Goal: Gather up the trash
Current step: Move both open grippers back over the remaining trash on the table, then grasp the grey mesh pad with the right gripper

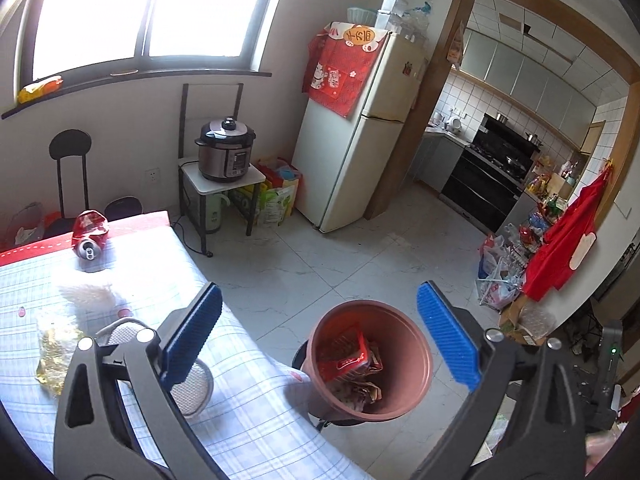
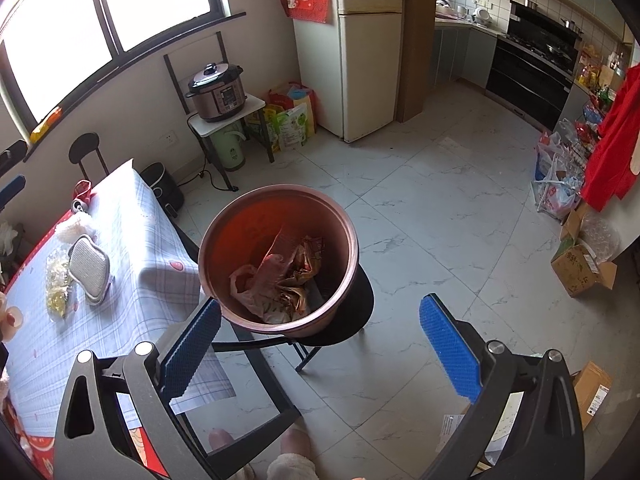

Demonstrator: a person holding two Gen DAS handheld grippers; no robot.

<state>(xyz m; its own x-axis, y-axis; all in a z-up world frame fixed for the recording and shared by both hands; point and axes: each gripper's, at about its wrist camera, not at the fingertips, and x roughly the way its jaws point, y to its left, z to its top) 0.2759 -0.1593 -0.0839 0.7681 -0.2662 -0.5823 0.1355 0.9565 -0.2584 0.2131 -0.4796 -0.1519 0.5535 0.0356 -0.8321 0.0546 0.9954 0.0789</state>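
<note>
A brown bin (image 1: 396, 340) stands on a black chair beside the table, with a red packet (image 1: 348, 354) and other wrappers inside. My left gripper (image 1: 318, 292) is open over the bin's near rim, with nothing between its blue pads. My right gripper (image 2: 320, 306) hovers open and empty just this side of the bin (image 2: 256, 224), which holds crumpled bags (image 2: 280, 280). On the plaid tablecloth (image 1: 248, 420) lie a crushed red can (image 1: 90, 234), white crumpled material (image 1: 90, 294), a yellowish clear wrapper (image 1: 56, 350) and a silver mesh pad (image 1: 192, 388).
The black chair (image 2: 352, 320) carries the bin close against the table's corner. A fridge (image 1: 360, 140) and a pressure cooker (image 1: 226, 154) on a small stand line the far wall. Cardboard boxes (image 2: 580, 268) and bags sit along the right wall. A person's slippered foot (image 2: 292, 456) is below.
</note>
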